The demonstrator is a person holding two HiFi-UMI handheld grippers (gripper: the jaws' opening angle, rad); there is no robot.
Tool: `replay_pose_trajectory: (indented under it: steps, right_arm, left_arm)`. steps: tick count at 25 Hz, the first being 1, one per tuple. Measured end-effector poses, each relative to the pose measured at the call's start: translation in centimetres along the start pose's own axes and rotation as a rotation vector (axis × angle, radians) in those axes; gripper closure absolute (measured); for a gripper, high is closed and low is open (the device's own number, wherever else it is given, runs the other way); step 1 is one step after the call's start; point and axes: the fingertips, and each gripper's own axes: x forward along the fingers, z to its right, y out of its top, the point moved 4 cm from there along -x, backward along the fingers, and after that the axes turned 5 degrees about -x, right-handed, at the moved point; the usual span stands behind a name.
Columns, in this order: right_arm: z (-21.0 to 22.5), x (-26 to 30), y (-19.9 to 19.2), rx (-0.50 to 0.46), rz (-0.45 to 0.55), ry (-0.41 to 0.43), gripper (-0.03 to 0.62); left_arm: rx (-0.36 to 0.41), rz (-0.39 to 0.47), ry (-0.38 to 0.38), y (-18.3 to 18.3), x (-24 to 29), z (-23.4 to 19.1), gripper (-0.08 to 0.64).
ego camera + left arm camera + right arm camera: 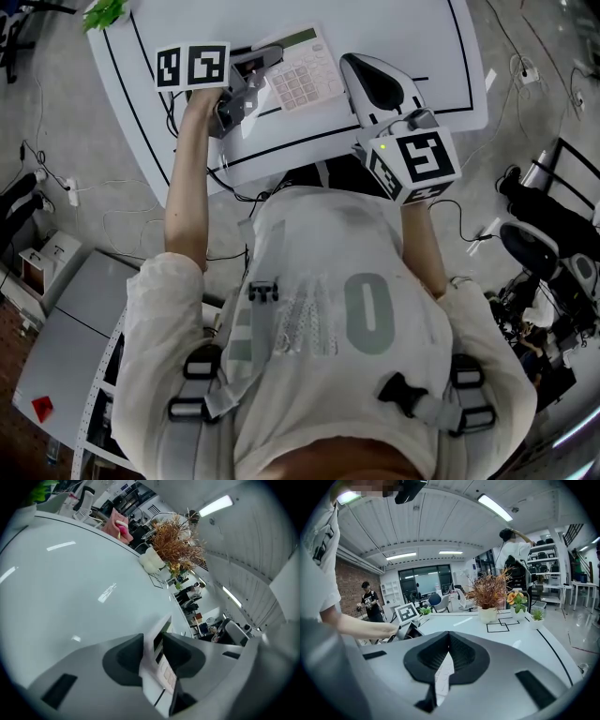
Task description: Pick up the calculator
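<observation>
A white calculator (305,75) with pale pink keys and a green display lies on the white table (412,37). My left gripper (258,70) is at its left edge. In the left gripper view the calculator (161,667) stands edge-on between the jaws, and both dark pads of my left gripper (152,641) press on it. My right gripper (349,64) hovers just right of the calculator, its jaws together and holding nothing. In the right gripper view my right gripper (449,637) has its tips touching, and calculator keys (443,674) show through the gap below them.
Black lines run across the table. A dried plant in a white pot (487,592) and small potted flowers (516,603) stand at the far side. A green plant (105,11) sits at the table's far left corner. Cables lie on the floor around the table.
</observation>
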Motion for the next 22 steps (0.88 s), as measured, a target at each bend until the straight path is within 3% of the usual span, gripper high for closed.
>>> replay_pose_trajectory:
  steps: [8,22]
  right_arm:
    - [2.0,0.0,-0.3,0.013,0.001,-0.007,0.588]
    - [1.6,0.0,0.0,0.010,0.016,-0.011,0.587]
  left_arm:
    - [-0.131,0.085,-0.161,-0.2,2.1,1.9,0.479]
    - [-0.104,0.121,-0.125,0.0,1.9,2.1,0.483]
